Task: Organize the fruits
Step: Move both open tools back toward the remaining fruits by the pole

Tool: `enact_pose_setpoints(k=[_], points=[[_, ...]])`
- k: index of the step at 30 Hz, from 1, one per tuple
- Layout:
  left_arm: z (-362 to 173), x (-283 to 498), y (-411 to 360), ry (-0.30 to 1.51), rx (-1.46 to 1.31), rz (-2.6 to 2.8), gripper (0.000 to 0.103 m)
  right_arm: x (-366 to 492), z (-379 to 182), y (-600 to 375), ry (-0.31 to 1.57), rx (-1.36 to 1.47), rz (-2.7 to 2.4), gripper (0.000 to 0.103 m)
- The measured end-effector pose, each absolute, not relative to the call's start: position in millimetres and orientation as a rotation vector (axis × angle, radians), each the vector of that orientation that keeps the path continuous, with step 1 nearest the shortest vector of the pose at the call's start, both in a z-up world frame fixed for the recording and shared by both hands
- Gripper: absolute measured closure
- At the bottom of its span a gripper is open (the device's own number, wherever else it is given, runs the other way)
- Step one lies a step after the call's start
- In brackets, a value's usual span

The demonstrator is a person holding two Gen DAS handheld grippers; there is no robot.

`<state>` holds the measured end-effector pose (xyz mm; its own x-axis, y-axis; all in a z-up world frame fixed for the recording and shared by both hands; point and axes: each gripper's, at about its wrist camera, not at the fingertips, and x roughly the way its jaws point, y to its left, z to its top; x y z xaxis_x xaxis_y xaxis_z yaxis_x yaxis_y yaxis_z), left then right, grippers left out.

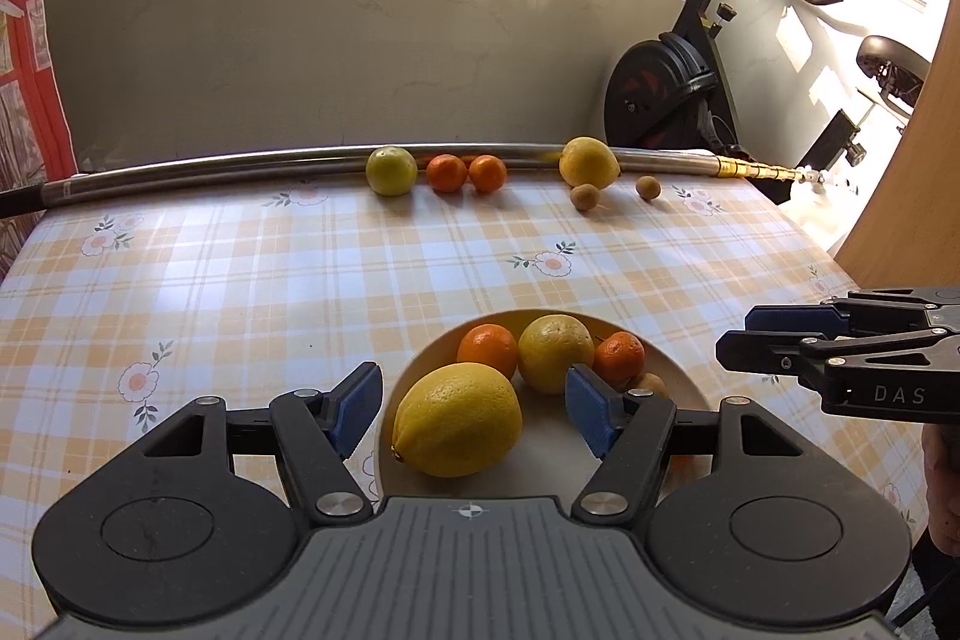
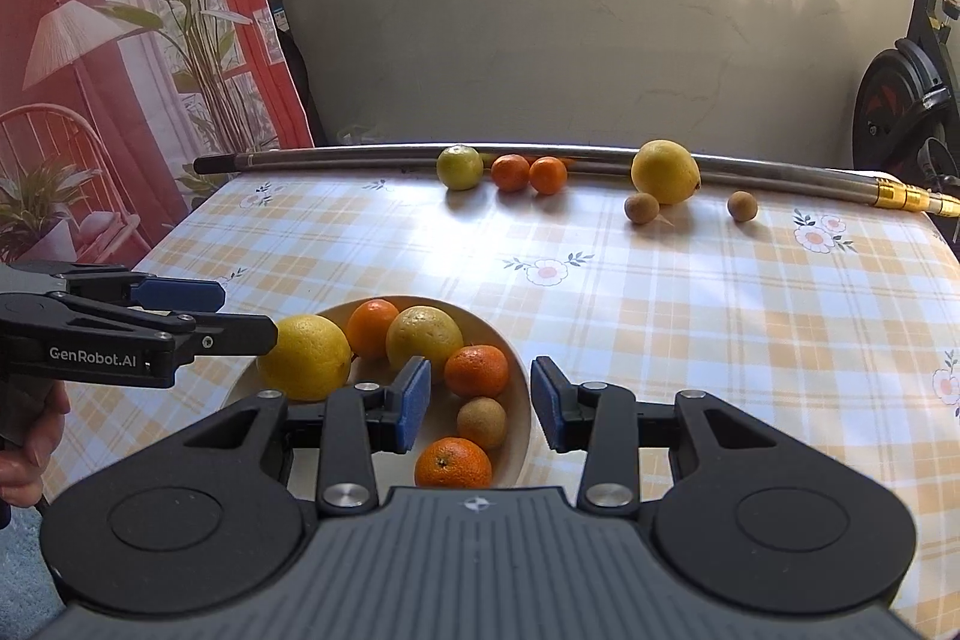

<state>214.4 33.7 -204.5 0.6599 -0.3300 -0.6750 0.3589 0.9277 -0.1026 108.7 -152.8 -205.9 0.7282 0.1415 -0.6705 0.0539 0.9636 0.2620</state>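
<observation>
A cream bowl (image 1: 672, 376) (image 2: 521, 418) near the table's front holds a large lemon (image 1: 459, 419) (image 2: 306, 357), a second yellow citrus (image 1: 555, 352) (image 2: 423, 337), several mandarins (image 2: 477, 370) and a small brown fruit (image 2: 481, 421). My left gripper (image 1: 474, 409) is open over the bowl, its pads either side of the large lemon without touching it. My right gripper (image 2: 480, 412) is open and empty above the bowl's right rim. At the far edge lie a green lime (image 1: 391, 170) (image 2: 459, 167), two mandarins (image 1: 446, 173) (image 2: 510, 173), a lemon (image 1: 588, 162) (image 2: 665, 172) and two small brown fruits (image 1: 584, 196) (image 2: 641, 209).
A metal pole (image 1: 210, 169) (image 2: 336, 156) lies along the table's far edge behind the fruit. The checked tablecloth (image 1: 252, 280) (image 2: 720, 316) covers the table. An exercise bike (image 1: 678, 88) stands beyond the right corner; a curtain (image 2: 120, 40) hangs at left.
</observation>
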Motion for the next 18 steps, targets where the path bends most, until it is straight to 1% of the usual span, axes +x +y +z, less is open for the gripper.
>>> enact_pose_setpoints(k=[11,18], points=[[-165.4,222.7,67.9,0.726,-0.025,-0.342,0.033,110.5,-186.2,-182.8,0.684,0.273,-0.011,0.062],[-153.2,232.2,82.8,0.713,-0.062,-0.292,0.033,115.3,-184.3,-204.4,0.660,0.279,-0.052,0.062]])
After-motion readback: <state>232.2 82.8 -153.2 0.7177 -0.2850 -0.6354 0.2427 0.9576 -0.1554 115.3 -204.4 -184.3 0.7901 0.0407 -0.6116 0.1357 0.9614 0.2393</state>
